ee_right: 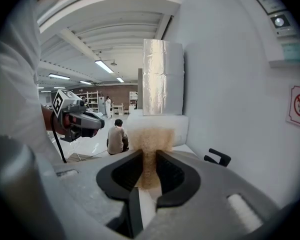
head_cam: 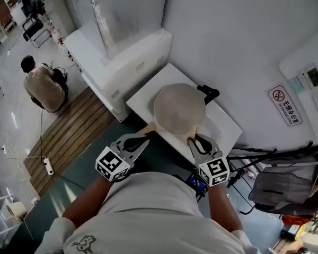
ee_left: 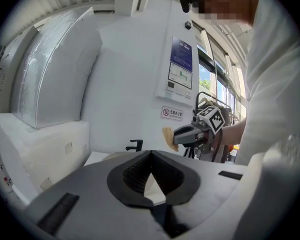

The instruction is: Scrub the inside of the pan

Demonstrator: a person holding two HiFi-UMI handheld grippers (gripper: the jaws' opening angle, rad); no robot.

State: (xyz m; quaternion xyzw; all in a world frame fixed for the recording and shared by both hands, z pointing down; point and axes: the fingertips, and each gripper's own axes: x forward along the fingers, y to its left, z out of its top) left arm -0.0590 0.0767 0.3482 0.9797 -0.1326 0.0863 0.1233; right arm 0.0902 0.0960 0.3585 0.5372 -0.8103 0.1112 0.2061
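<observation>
The pan [head_cam: 179, 110] sat on the white desk [head_cam: 143, 97] at the middle of the head view. Its pale round bowl faced up and its black handle [head_cam: 209, 92] stuck out at the upper right, toward the wall. Both tools hung at the near edge of that desk. The left gripper [head_cam: 144, 139] came in from the lower left, with its jaws drawn tight together. Its own view showed the ribbed pads meeting at the tip with nothing caught between them. The right gripper [head_cam: 196, 139] came in from the lower right, with its jaws clamped on a tan scrub pad [ee_right: 149, 151] that stood up between them. From the left tool's camera, the pad poked out past the jaw tips. In the head view the pan's near rim lay just above both sets of jaws, between the two, and I could not make out whether either tip touched it. In both gripper views, the handle showed beyond the jaws. Off at the upper left, well apart from the desk, a person [head_cam: 42, 86] sat on the floor by a wooden platform [head_cam: 69, 134].
</observation>
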